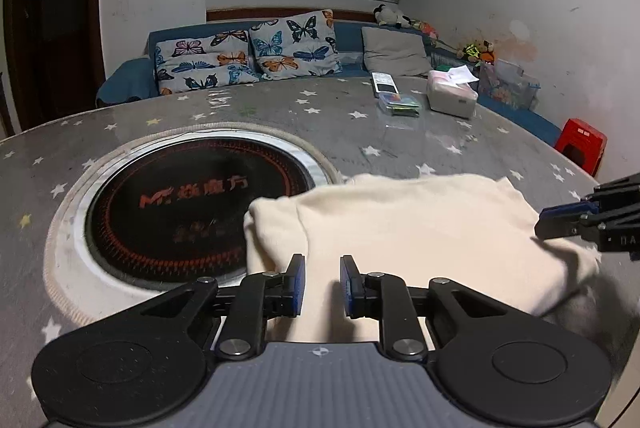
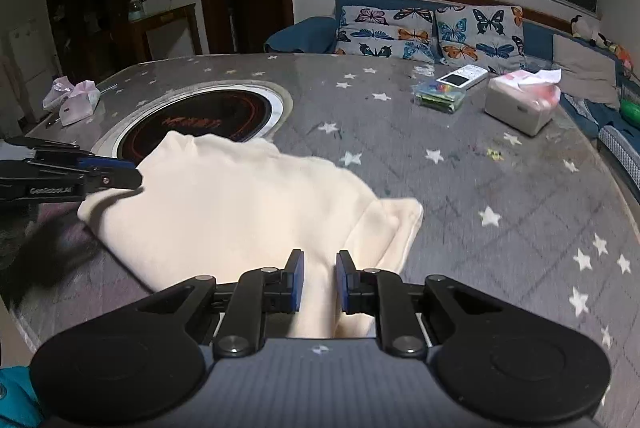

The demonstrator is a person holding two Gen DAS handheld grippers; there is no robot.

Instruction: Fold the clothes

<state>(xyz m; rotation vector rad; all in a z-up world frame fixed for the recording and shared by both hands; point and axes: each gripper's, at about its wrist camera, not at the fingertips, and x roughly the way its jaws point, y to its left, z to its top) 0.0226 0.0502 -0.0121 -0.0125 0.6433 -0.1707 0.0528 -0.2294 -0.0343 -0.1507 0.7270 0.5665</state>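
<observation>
- Cream garment [image 2: 244,212] folded on star-print table [image 2: 500,164], lower centre of frame, long axis slanting upper left to lower right, far edge overlapping round cooktop [image 2: 200,124].
- Left gripper [image 1: 322,284] and right gripper [image 2: 319,280]: each slightly parted, cream cloth between the pads, grip unclear.

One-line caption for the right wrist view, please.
Right tongs straddle a fold of the cream garment on the star-patterned table.

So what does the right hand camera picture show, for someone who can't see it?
The right gripper has cream cloth between its fingers, on a grey star-patterned table. The left gripper meets the cloth's left edge, near a round black cooktop. Behind sit a tissue box and butterfly cushions.
</observation>
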